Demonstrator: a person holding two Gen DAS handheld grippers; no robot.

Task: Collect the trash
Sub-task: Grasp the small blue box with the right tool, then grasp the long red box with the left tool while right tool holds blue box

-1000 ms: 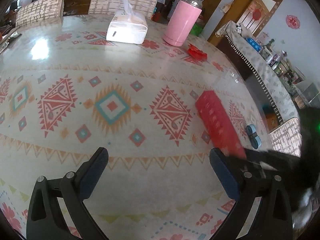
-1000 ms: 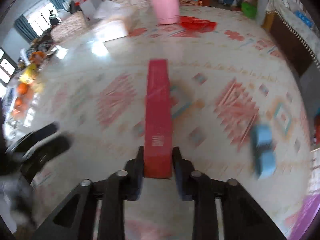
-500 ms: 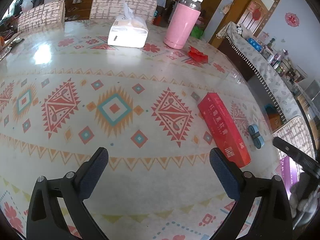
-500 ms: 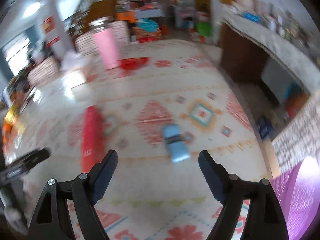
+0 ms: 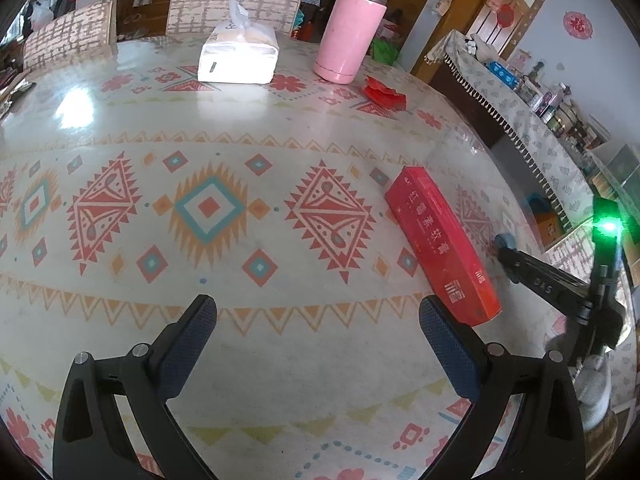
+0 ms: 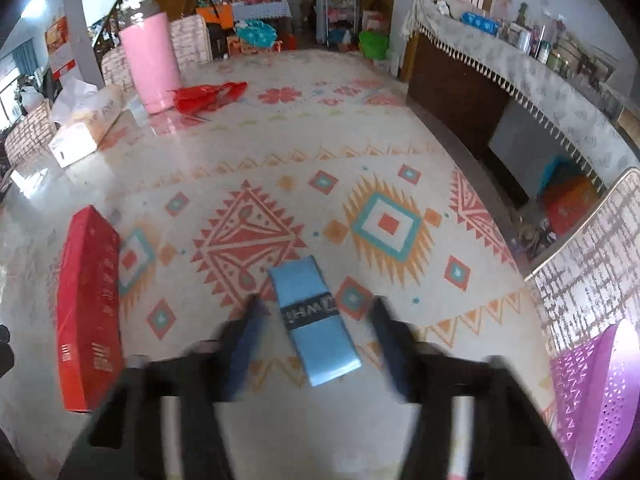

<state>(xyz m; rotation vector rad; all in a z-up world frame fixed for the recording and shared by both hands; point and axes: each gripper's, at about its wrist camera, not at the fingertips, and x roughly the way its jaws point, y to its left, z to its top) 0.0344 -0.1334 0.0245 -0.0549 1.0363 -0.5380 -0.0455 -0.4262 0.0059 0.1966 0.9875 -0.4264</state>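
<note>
Patterned table (image 5: pixel 240 340) first, glossy and mostly bare. At its far edge: pink tumbler (image 5: pixel 348 36) upright, white tissue pack (image 5: pixel 240 60) beside it, likely keepers rather than trash. Toward the right edge: long red carton (image 5: pixel 440 240) lying flat, clear of both tools, probably set aside for a later pick. Off the near right corner, a purple perforated basket (image 6: pixel 596 392), presumably the bin. Just beside the tumbler, a crumpled red wrapper (image 5: pixel 384 92). Smallest, near the right edge beside the carton: flat blue packet (image 6: pixel 320 344), lined up lengthwise between the fingers of the right gripper (image 6: pixel 316 304), blurred, closing, pads not yet pressing. Left gripper (image 5: pixel 316 310) hovering with fingers spread wide, nothing between them.
</note>
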